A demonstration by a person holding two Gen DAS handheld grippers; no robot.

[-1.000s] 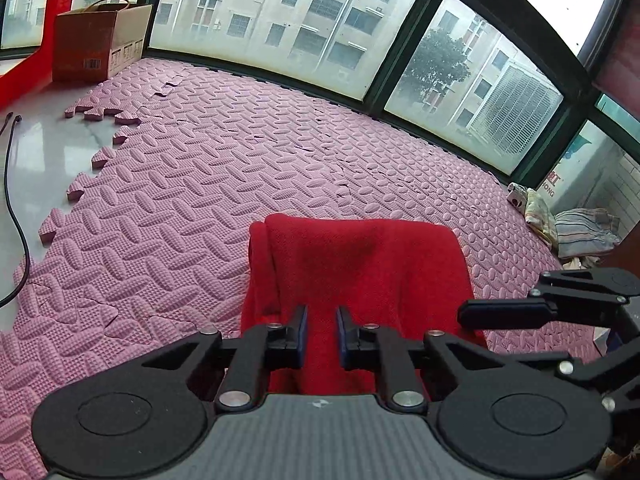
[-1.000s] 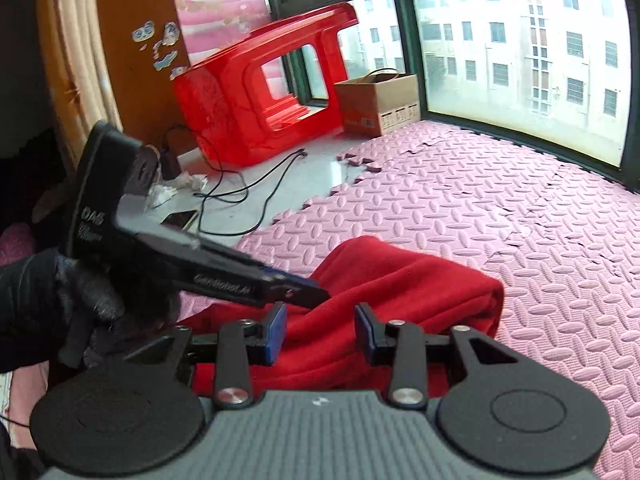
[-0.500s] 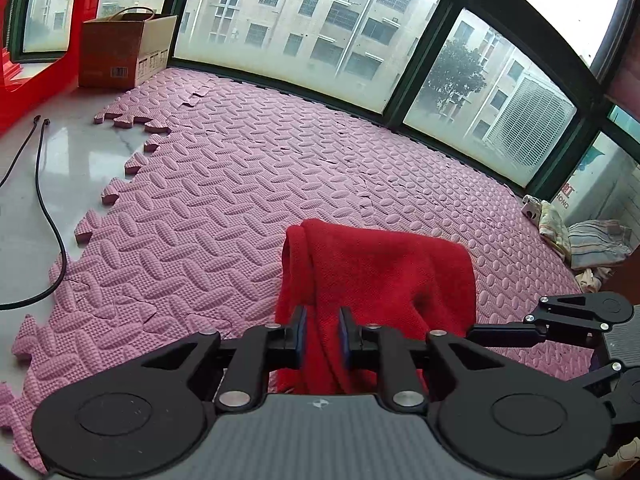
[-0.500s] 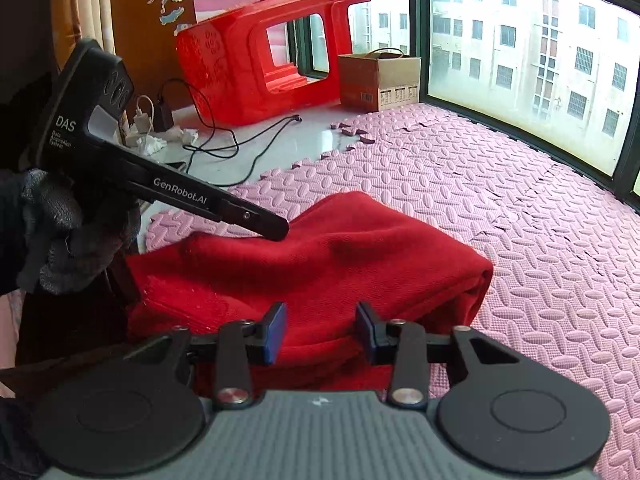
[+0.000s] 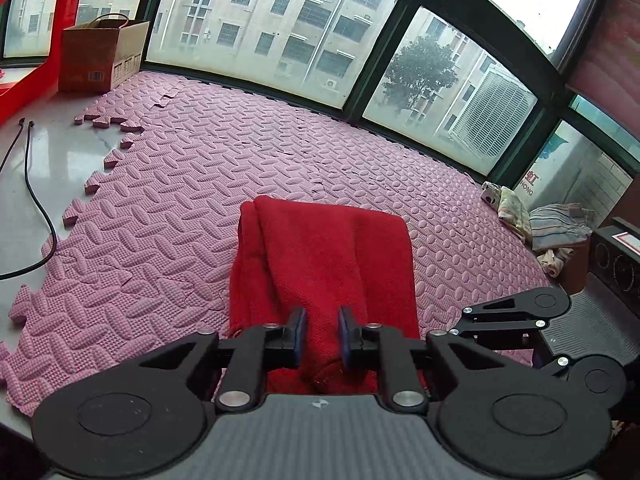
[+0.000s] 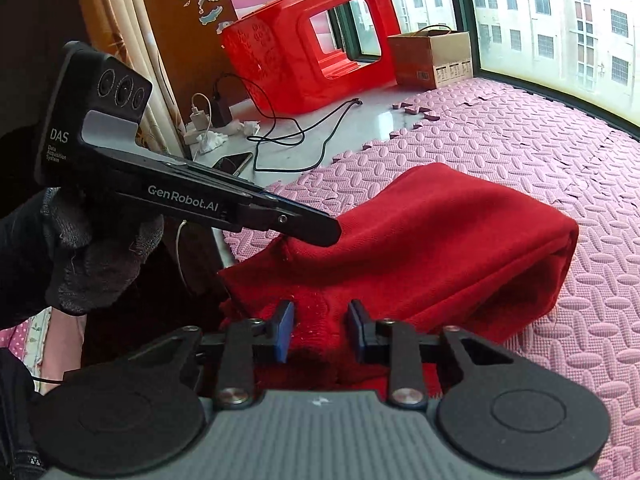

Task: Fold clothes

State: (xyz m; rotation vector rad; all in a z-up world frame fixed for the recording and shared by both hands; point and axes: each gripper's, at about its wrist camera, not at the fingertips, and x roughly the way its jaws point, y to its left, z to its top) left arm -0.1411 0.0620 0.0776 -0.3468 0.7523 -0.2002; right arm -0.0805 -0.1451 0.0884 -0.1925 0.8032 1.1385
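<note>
A red knitted garment (image 5: 324, 264) lies folded over on the pink foam mat (image 5: 208, 184), its near end lifted. My left gripper (image 5: 322, 338) is shut on the garment's near edge, cloth bunched between its blue pads. My right gripper (image 6: 319, 330) is shut on another part of the same near edge (image 6: 432, 248). The left gripper also shows in the right wrist view (image 6: 316, 232), its tip touching the cloth. The right gripper's linkage appears at the right of the left wrist view (image 5: 516, 316).
A red plastic stool (image 6: 316, 40) and a cardboard box (image 6: 434, 58) stand by the window. Cables (image 6: 304, 132), chargers and a phone (image 6: 234, 162) lie on the white floor. A pile of clothes (image 5: 548, 232) sits at the mat's far right.
Both grippers have pulled back toward me with the garment's near edge. The garment lies longer and flatter over the mat. The left gripper's jaws stand slightly wider around thicker cloth.
</note>
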